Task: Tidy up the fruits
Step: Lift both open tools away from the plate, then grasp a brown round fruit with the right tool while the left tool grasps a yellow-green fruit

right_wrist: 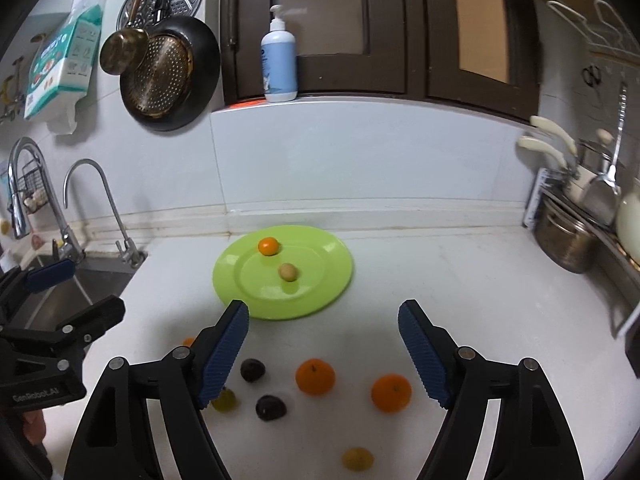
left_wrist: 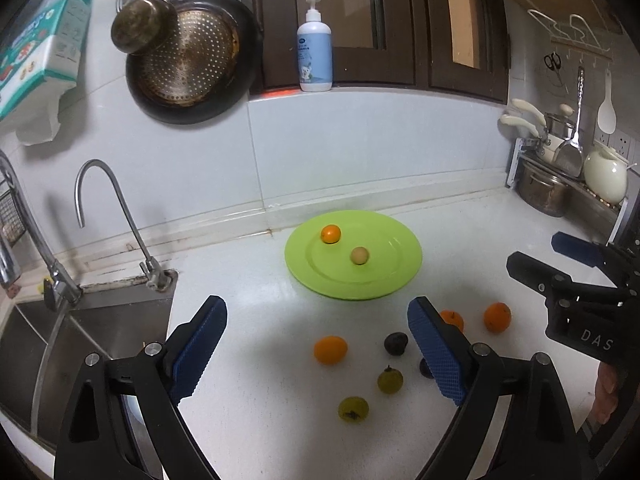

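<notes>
A green plate (left_wrist: 394,276) (right_wrist: 320,296) lies on the white counter and holds a small orange (left_wrist: 331,234) (right_wrist: 268,246) and a pale tan fruit (left_wrist: 359,256) (right_wrist: 287,271). In front of it lie loose fruits: oranges (left_wrist: 330,349) (left_wrist: 497,317) (right_wrist: 315,376) (right_wrist: 391,393), dark plums (left_wrist: 396,343) (right_wrist: 253,369) (right_wrist: 271,407) and yellow-green fruits (left_wrist: 390,379) (left_wrist: 353,409) (right_wrist: 357,459). My left gripper (left_wrist: 318,354) is open and empty above the loose fruits. My right gripper (right_wrist: 323,354) is open and empty above them too.
A steel sink (left_wrist: 36,344) with two taps (left_wrist: 104,208) lies left. A pot and utensil rack (left_wrist: 560,176) stand at the right back. A pan (left_wrist: 188,60) hangs on the wall. A soap bottle (left_wrist: 315,48) stands on the window ledge.
</notes>
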